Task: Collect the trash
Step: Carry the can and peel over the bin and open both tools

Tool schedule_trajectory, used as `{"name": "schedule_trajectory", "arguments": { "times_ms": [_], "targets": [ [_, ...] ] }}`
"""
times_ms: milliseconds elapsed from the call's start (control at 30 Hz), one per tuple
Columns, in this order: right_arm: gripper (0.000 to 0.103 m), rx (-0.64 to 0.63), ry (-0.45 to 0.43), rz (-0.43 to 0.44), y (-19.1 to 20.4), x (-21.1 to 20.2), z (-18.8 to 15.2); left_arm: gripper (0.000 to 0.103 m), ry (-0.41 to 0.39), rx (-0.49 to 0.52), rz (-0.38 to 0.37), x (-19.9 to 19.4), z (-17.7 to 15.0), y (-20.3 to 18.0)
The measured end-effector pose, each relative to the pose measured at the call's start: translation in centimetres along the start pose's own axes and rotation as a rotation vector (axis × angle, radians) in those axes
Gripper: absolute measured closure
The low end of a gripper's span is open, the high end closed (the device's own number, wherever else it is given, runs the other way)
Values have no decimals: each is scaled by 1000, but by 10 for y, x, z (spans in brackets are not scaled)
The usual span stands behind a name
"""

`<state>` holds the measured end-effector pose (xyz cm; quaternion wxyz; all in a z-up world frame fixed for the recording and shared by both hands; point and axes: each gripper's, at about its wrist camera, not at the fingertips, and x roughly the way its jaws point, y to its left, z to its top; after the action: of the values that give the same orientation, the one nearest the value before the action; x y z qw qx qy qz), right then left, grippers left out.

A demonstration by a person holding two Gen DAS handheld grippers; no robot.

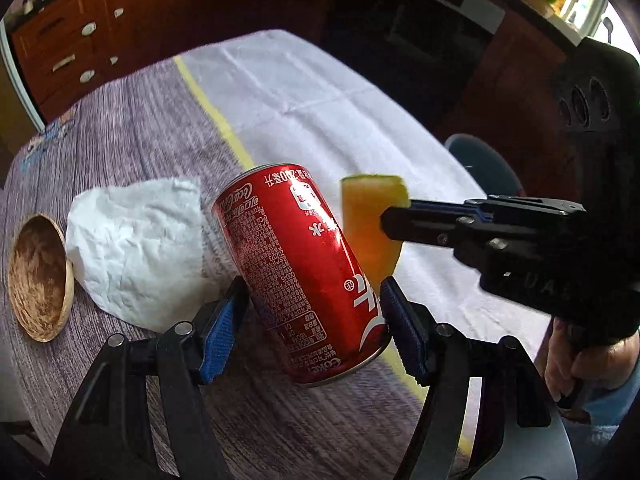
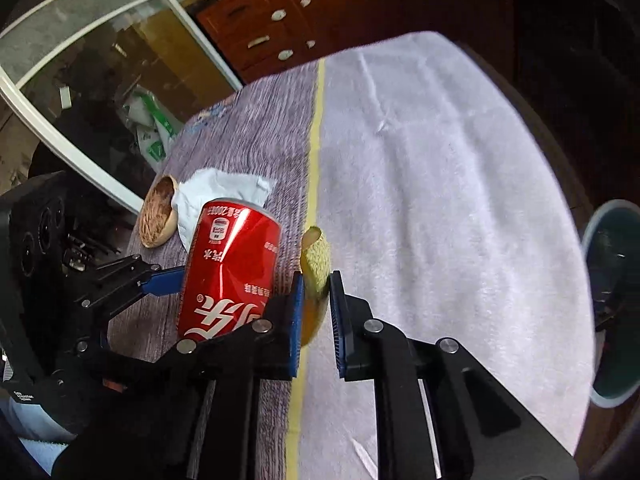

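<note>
Left gripper (image 1: 312, 320) jaws pinching red aluminium cola can (image 1: 296, 268), tilted, lifted off surface (image 2: 440, 200). Right gripper (image 2: 314, 312) jaws clamping yellow-orange melon rind slice (image 2: 316, 264), just beside can. Crumpled white paper (image 1: 136, 248), wooden bowl (image 1: 38, 276) beyond left jaws.

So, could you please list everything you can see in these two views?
Can: one, red, held tilted above the table in the left hand-held gripper.
Melon rind: one, yellow-orange, pinched in the right hand-held gripper.
Crumpled paper: one, white, on the table beside the bowl.
Bowl: one, wooden brown, table's left edge.
Table: one, grey weave and white cloth, yellow stripe between.
Bin: one, teal, beside the table.
Cabinet: one, reddish-brown, behind.
Hand: one, gripping the right handle.
</note>
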<state>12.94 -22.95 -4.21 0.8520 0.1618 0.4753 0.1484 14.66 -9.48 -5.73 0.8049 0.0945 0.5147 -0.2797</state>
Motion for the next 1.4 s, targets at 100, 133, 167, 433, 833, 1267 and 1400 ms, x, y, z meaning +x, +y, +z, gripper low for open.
{"name": "schedule_trajectory", "arguments": {
  "times_ms": [100,133,167,433,833,1267,1400],
  "targets": [
    [91,31,-35,-4,-12,-20,-3,34,-8,19,1,-7,1,-15],
    [91,42,-51,-7,-18,-29,-6,34,-9,25,-1,-8,2,-20],
    [91,48,-60,-9,-22,-35,-7,34,-10,31,-3,-9,5,-25],
    [91,151,-182,-59,-80,-102,-18,34,-32,113,-24,-15,27,-81],
    [91,323,-303,-203,-185,-177,-55,34,-27,260,-121,15,68,-185],
    [91,463,-238,-334,-267,-158,-86,34,91,342,-167,105,91,-271],
    [91,479,-215,-356,-279,-152,-90,34,149,331,-166,134,91,-278]
  ]
}}
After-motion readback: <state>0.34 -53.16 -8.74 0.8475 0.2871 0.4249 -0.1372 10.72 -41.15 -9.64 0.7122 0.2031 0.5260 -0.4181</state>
